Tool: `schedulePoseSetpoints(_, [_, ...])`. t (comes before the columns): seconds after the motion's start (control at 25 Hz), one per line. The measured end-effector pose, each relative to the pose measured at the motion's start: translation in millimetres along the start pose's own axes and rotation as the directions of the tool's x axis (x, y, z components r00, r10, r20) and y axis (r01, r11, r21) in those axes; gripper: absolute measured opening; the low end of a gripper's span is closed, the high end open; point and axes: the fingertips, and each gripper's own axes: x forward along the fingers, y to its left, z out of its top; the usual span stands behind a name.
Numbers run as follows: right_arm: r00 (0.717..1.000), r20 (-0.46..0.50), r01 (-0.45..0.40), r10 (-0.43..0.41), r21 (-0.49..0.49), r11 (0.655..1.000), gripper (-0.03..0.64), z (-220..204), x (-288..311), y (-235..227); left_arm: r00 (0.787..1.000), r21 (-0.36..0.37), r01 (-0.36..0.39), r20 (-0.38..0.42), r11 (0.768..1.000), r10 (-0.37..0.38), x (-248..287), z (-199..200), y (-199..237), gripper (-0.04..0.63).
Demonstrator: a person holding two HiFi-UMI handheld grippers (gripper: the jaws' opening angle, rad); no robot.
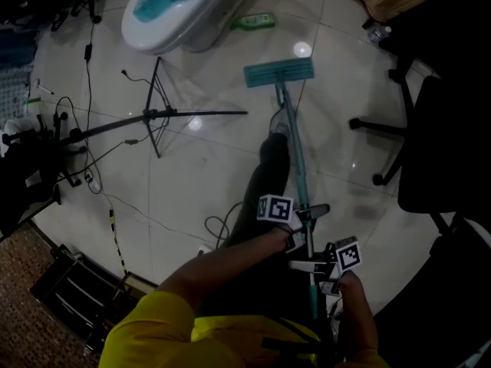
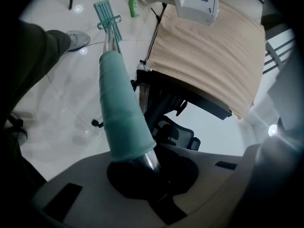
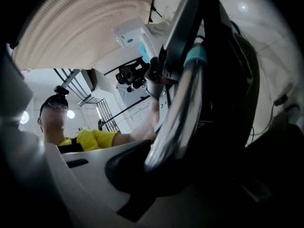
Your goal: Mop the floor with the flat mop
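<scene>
Teal flat mop, metal pole: head flat on glossy pale tile floor, beyond a grey shoe. Left gripper and right gripper both clamped tight around pole.

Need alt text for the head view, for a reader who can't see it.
Seen from above, a person in a yellow top holds a mop handle with the left gripper and the right gripper, the teal mop head flat on the pale tiled floor ahead. A black office chair is at right, a black stand at left.
</scene>
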Motion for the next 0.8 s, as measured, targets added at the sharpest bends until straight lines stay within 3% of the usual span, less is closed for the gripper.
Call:
schedulePoseSetpoints(0.12, [0.999,-0.032,0.015,-0.015,0.002,1.000,0.037,-15,-4,1,0.999,-0.051,0.027,0.046,0.998,-0.025,-6,-14,-5,0.038])
schedulePoseSetpoints(0.2, [0.998,-0.066,0.007,-0.009,-0.036,0.999,0.041,4,2,0,0.997,-0.043,0.057,0.045,0.997,-0.055,-7,6,-11,0.043])
schedulePoseSetpoints(0.28, [0.994,-0.105,0.001,-0.008,-0.071,0.997,0.054,26,9,2,0.999,-0.029,0.035,0.024,0.999,-0.035,-8,31,-14,0.043])
schedulePoseSetpoints(0.44, [0.998,-0.056,-0.029,0.023,-0.116,0.993,0.053,78,16,2,1.000,0.027,0.026,0.014,0.999,-0.026,-7,80,-19,0.044])
schedulePoseSetpoints(0.6, [0.997,-0.044,0.059,-0.066,-0.154,0.986,0.048,110,26,-28,0.998,0.072,0.058,-0.004,0.996,-0.058,-9,119,-7,0.035])
schedulePoseSetpoints(0.72, [0.998,-0.036,0.054,-0.058,-0.122,0.991,0.038,104,33,-26,1.000,0.104,0.030,-0.004,0.994,-0.030,-15,120,-2,0.028])
schedulePoseSetpoints(0.8, [0.999,-0.022,0.025,-0.027,-0.093,0.995,0.035,83,34,-17,0.999,0.097,-0.035,-0.033,0.995,0.038,-17,96,0,0.026])
